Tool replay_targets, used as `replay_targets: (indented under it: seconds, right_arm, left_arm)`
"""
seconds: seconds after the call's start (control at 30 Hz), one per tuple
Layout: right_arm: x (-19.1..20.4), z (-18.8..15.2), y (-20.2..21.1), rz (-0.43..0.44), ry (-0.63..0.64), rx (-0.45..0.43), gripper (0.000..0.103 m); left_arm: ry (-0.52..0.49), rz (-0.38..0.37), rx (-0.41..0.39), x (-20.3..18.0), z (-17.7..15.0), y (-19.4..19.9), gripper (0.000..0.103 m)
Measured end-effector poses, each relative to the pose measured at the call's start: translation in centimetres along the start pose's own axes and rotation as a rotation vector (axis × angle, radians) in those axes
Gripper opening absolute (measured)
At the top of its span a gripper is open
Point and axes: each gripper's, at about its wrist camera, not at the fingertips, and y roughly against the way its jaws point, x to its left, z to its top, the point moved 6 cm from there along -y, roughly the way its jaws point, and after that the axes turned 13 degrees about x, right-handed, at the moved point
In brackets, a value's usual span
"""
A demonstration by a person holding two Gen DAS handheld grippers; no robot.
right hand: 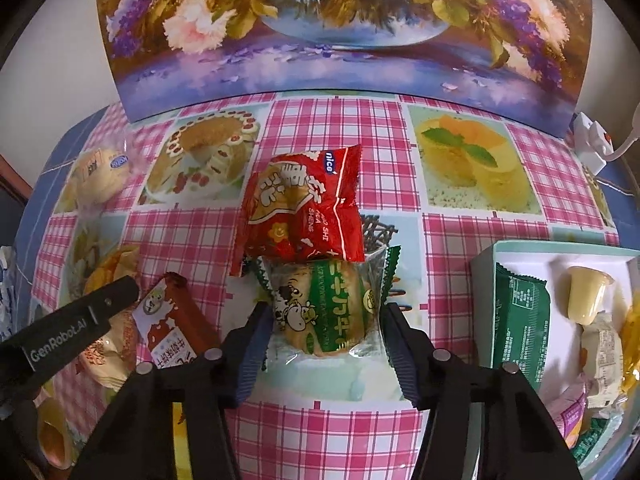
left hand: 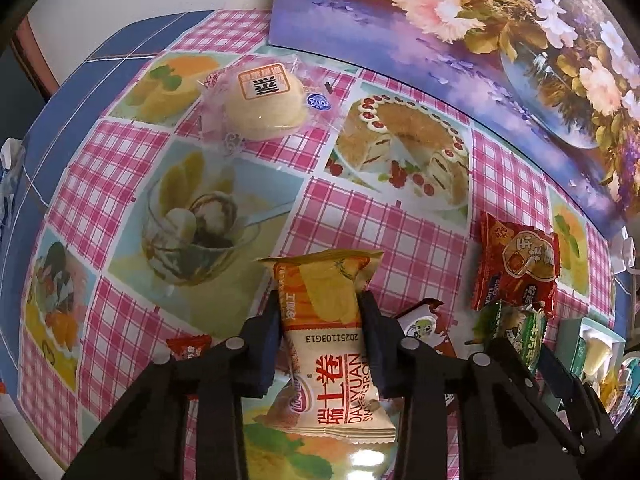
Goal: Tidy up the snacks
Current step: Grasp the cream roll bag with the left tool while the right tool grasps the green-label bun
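You're working in home setting: desk (right hand: pixel 472 248) wearing pink checked dessert-print oilcloth (left hand: pixel 420 240), floral painting (right hand: pixel 340 20) leaning against plain wall, packaged snacks (right hand: pixel 304 204) lying around.

Pink-checked tablecloth (right hand: pixel 328 420), red snack packet (right hand: pixel 304 208), green-and-clear cow-print wrapper (right hand: pixel 324 312), orange-and-cream roll packet (left hand: pixel 324 344)

Swiss roll pack (left hand: pixel 328 344) left of cow-print pack (right hand: pixel 324 312); tray (right hand: pixel 484 264) right, holding snacks

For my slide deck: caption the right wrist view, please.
Right tongs close around a green cow-print snack packet below a red packet on the checked tablecloth.
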Motion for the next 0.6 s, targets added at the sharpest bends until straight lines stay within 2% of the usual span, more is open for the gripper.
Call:
replay_targets:
  seconds: [0.2,0.6]
  right_arm:
    - [-0.6,0.1,0.5,0.016,-0.022,-0.011,0.054]
    - [-2.1,0.0,3.4,0.042,-0.069,-0.032,0.054]
  left_arm:
    - [0.002,-0.011,-0.019,-0.2,0.2,0.8,0.038]
    - [-0.007,-0.026,-0.115,-0.7,0.6,4.8,0.038]
